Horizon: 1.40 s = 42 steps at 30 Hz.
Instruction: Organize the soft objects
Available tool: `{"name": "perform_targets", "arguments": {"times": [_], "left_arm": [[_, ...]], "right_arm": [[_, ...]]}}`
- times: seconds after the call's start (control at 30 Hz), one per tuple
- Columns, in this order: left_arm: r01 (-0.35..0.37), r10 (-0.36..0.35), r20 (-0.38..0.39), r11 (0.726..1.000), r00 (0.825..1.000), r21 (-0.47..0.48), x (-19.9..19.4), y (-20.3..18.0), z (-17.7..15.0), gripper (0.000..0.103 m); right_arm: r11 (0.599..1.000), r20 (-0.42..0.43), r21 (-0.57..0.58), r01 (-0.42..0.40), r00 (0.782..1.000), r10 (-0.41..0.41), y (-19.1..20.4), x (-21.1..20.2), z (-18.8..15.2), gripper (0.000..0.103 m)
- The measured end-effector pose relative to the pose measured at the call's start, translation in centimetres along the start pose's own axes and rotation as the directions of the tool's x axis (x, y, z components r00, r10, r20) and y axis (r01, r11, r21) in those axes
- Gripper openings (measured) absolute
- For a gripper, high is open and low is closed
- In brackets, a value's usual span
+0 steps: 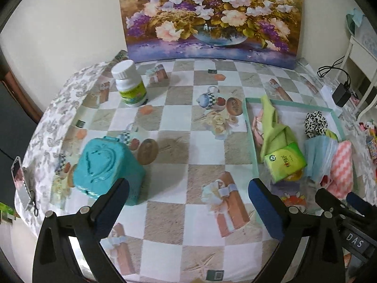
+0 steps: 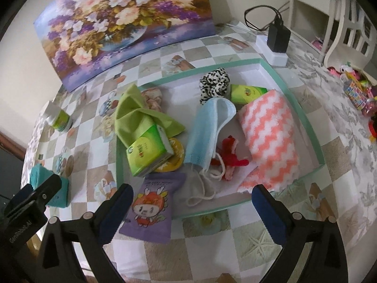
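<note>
A shallow tray with a teal rim (image 2: pixel 294 99) holds the soft things: a green cloth (image 2: pixel 134 115), a green tissue pack (image 2: pixel 148 151), a blue face mask (image 2: pixel 209 127), a pink-and-white zigzag towel (image 2: pixel 268 132), a black-and-white spotted scrunchie (image 2: pixel 214 82) and a red fuzzy piece (image 2: pixel 231 153). A purple cartoon pouch (image 2: pixel 150 205) lies over the tray's near rim. My right gripper (image 2: pixel 192 202) hangs open above that rim, nothing between its fingers. My left gripper (image 1: pixel 188 198) stands open over bare tablecloth, left of the tray (image 1: pixel 249 129), beside a teal box (image 1: pixel 106 165).
A white pill bottle (image 1: pixel 129 85) stands at the table's far left. A flower painting (image 1: pixel 212 16) leans on the back wall. A black charger on a white block (image 2: pixel 278 40) sits behind the tray. Toys (image 2: pixel 358 89) and a white chair (image 2: pixel 348 30) are off to the right.
</note>
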<state>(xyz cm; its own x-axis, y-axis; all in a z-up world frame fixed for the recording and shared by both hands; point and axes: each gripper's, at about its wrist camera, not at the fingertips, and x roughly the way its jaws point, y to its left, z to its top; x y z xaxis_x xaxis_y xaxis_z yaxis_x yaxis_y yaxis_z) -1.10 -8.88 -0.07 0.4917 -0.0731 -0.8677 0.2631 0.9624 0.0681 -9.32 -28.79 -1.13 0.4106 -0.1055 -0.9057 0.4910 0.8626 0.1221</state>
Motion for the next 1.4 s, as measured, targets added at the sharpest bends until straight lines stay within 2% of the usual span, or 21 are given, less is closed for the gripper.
{"name": "perform_targets", "arguments": {"times": [0.2,0.53,0.67,1.4], "left_arm": [[0.002,-0.003,-0.018,0.999,1.000,-0.034,-0.5,1.0,-0.7,0.101],[-0.048,0.046,-0.034,0.998,0.998,-0.031,-1.0,1.4,-1.6,0.101],[-0.108,0.108,-0.038,0.994,0.993,0.000,-1.0,1.0,-1.7,0.101],[-0.093,0.091,-0.107,0.996,0.990,-0.014,0.2,1.7,-1.4,0.101]], "right_arm": [[0.999,0.027,-0.033,0.002,1.000,-0.001,0.8,-1.1,-0.4,0.102],[0.998,0.048,-0.060,0.001,0.999,0.002,1.5,-1.7,-0.5,0.102],[0.998,0.049,-0.067,-0.001,0.999,0.004,1.6,-1.7,-0.6,0.102],[0.992,0.035,-0.128,0.004,0.999,0.000,2.7,-1.3,-0.6,0.102]]}}
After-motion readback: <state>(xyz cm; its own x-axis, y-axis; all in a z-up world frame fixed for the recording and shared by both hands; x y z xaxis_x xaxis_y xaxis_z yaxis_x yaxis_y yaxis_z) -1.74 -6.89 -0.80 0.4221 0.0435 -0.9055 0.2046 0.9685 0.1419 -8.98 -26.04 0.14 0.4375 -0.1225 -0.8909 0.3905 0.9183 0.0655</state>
